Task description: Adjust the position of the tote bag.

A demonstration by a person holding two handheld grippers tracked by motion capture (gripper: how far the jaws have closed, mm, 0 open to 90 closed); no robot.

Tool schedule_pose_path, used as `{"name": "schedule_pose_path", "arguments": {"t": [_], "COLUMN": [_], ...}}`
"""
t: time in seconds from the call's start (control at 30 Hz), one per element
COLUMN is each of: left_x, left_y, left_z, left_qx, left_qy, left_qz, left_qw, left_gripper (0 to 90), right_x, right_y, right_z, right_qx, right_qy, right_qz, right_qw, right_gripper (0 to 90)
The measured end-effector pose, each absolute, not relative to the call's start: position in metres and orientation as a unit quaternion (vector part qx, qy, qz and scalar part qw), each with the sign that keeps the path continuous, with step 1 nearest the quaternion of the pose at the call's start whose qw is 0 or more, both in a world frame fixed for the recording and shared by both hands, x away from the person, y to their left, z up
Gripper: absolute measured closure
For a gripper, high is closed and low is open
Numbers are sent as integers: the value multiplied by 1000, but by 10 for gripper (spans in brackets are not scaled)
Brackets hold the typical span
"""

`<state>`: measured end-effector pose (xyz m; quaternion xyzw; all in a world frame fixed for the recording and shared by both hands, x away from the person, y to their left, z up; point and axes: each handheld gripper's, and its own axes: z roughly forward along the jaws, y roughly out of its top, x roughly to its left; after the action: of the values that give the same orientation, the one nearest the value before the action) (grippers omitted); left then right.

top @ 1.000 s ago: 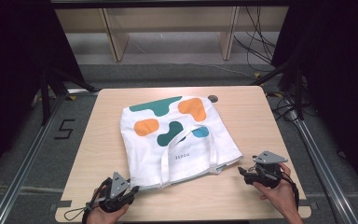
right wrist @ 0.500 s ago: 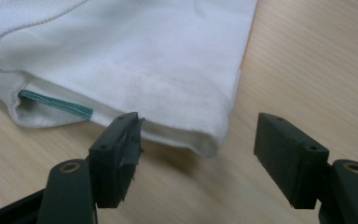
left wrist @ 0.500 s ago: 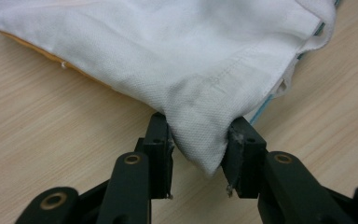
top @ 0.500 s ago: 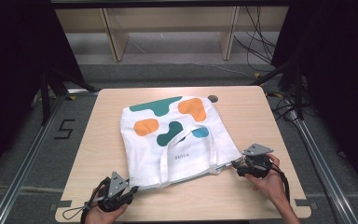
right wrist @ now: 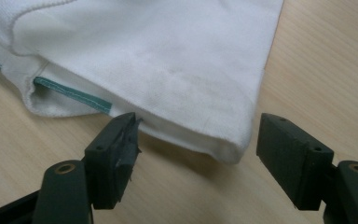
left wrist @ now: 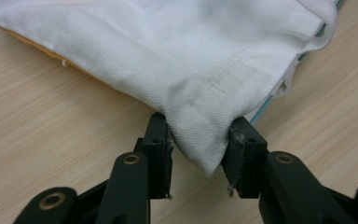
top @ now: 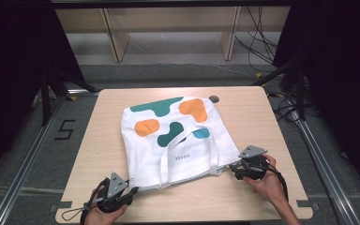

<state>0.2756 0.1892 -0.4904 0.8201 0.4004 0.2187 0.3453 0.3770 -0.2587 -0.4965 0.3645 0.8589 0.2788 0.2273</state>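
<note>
At the near left, the left claw [left wrist: 198,163] pinches the near-left corner of the white tote bag [top: 168,140], which lies flat mid-counter [top: 243,201]. The right claw [right wrist: 196,154] has slid in from the right since a second ago; its jaws, just opening, straddle the near-right corner ungripped, so closing likely comes next.

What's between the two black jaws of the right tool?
In the right gripper view, the tote bag's white corner lies between the open jaws of the right tool, on the bare wooden table. Neither jaw presses it.
</note>
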Motion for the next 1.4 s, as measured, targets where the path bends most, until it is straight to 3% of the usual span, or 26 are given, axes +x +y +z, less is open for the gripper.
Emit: {"name": "schedule_pose_path", "arguments": {"t": [0.27,0.37,0.4,0.53,0.57,0.6,0.63,0.67,0.8,1.0,1.3,1.4], "left_x": [276,275,276,276,275,276,276,276,277,281,282,283], "left_y": [188,190,190,191,190,190,190,189,192,197,187,185], "left_z": [-492,-491,-491,-491,-492,-492,-492,-493,-491,-493,-496,-494], "left_qx": [819,825,824,824,820,815,815,812,828,817,823,841], "left_qy": [393,390,388,388,397,401,401,404,386,409,389,371], "left_qz": [224,223,223,222,217,216,216,220,218,217,216,218], "left_qw": [353,343,347,347,351,357,357,359,343,342,353,329], "left_gripper": [641,641,641,640,640,641,640,640,642,648,646,626], "right_x": [387,389,391,396,398,403,403,407,403,374,312,292], "right_y": [-263,-262,-258,-251,-250,-251,-251,-252,-251,-254,-275,-281], "right_z": [-494,-490,-486,-488,-490,-494,-494,-495,-494,-483,-472,-472], "right_qx": [418,407,393,379,377,372,372,361,351,335,353,359], "right_qy": [833,829,820,826,833,839,839,842,850,855,831,826], "right_qz": [292,298,317,300,287,281,281,286,268,273,313,321], "right_qw": [214,242,271,289,286,281,281,280,288,287,294,294], "right_gripper": [275,316,356,392,425,539,539,644,772,799,797,790]}}
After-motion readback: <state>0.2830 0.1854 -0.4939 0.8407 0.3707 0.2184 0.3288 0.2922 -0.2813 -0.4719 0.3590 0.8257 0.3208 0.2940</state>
